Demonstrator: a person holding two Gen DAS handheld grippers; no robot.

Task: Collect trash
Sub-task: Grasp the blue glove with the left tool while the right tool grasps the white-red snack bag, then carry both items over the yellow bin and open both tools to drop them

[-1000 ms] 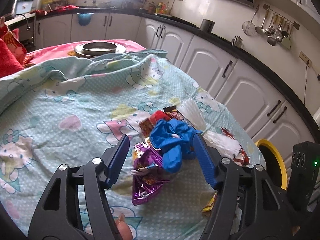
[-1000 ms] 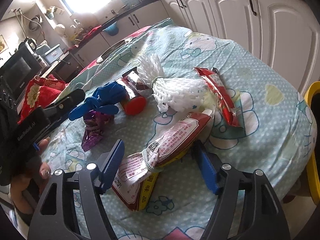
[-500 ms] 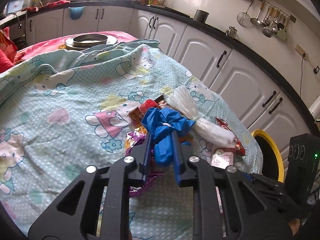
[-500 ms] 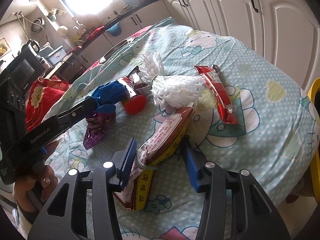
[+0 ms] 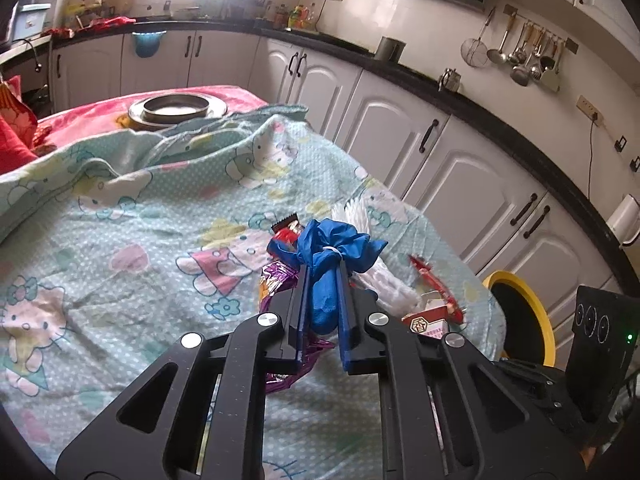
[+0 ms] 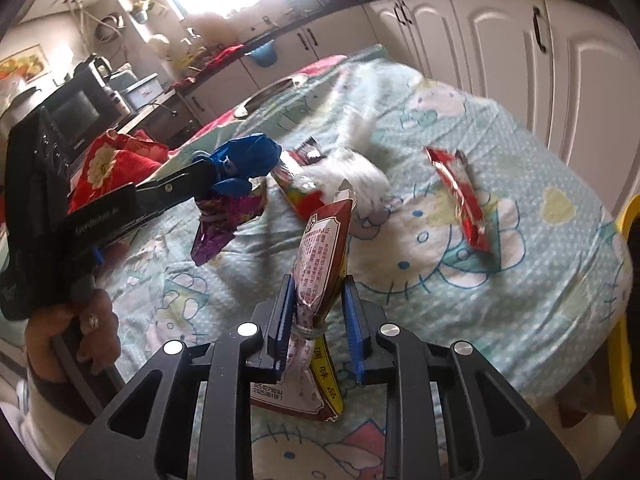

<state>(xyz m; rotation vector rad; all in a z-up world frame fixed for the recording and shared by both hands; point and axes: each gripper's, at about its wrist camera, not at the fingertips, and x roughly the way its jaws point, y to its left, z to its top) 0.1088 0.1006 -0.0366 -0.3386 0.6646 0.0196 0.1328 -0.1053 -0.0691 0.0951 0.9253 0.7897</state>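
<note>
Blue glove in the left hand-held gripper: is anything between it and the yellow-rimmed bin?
Nothing visible blocks it. The left hand-held gripper is shut on the blue glove, lifted above the bedsheet. The yellow-rimmed bin sits past the table's right edge; only low-lying wrappers and white foam netting lie between.

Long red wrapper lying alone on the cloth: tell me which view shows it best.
The right wrist view. There the long red wrapper lies whole and unobstructed on the cartoon-print cloth, apart from the other trash. In the left wrist view the long red wrapper shows only in part, small, past the left gripper and its blue glove.
</note>
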